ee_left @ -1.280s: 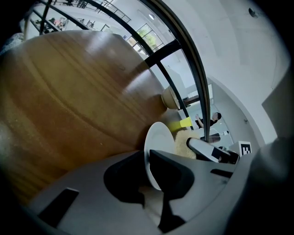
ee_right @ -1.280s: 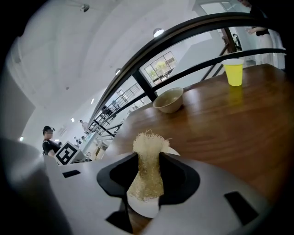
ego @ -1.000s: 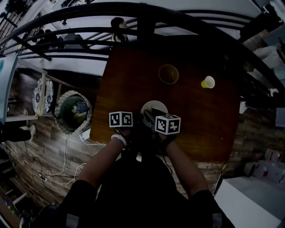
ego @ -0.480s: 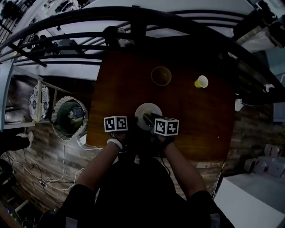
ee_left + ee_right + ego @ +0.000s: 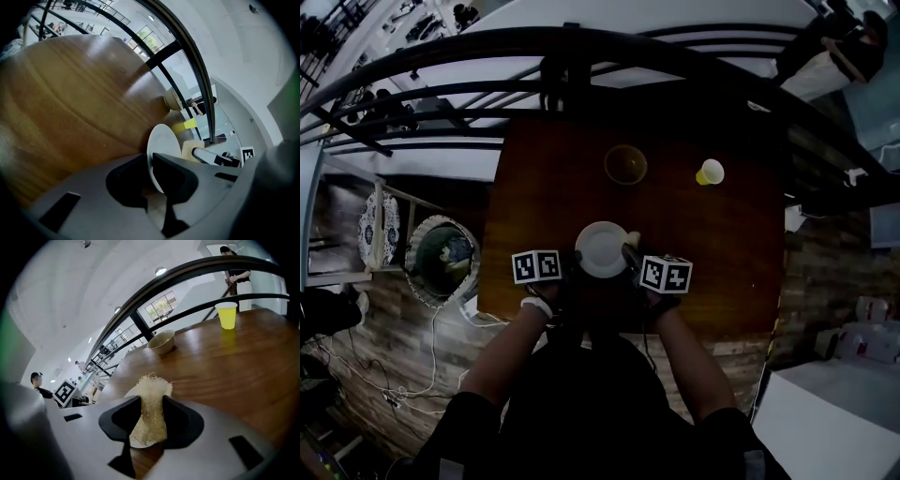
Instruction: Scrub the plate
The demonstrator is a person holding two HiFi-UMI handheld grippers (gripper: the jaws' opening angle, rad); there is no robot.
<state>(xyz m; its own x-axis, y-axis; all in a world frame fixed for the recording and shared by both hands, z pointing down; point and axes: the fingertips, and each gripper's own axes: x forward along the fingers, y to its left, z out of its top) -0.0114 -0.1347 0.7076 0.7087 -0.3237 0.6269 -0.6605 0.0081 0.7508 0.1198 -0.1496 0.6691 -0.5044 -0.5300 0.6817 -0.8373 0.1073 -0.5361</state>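
Observation:
A white plate [image 5: 602,248] is held over the near middle of the wooden table [image 5: 722,262]. My left gripper [image 5: 149,180] is shut on the plate's [image 5: 162,147] near rim, so the plate stands edge-on between the jaws. My right gripper [image 5: 149,420] is shut on a pale fibrous scrubber [image 5: 151,408]. The scrubber [image 5: 191,149] rests against the plate's right edge, and the plate [image 5: 130,391] shows just behind it. In the head view the left gripper [image 5: 567,272] and right gripper [image 5: 630,258] flank the plate.
A tan bowl [image 5: 625,165] and a yellow cup [image 5: 709,172] stand at the far side of the table; they also show as the bowl [image 5: 162,341] and cup [image 5: 228,315]. Black railings [image 5: 581,47] run beyond the table. A basket [image 5: 442,258] sits on the floor to the left.
The plate has shifted left and slightly farther out, and more of its face now shows. Both grippers have spread apart, the right one moving right with the scrubber.

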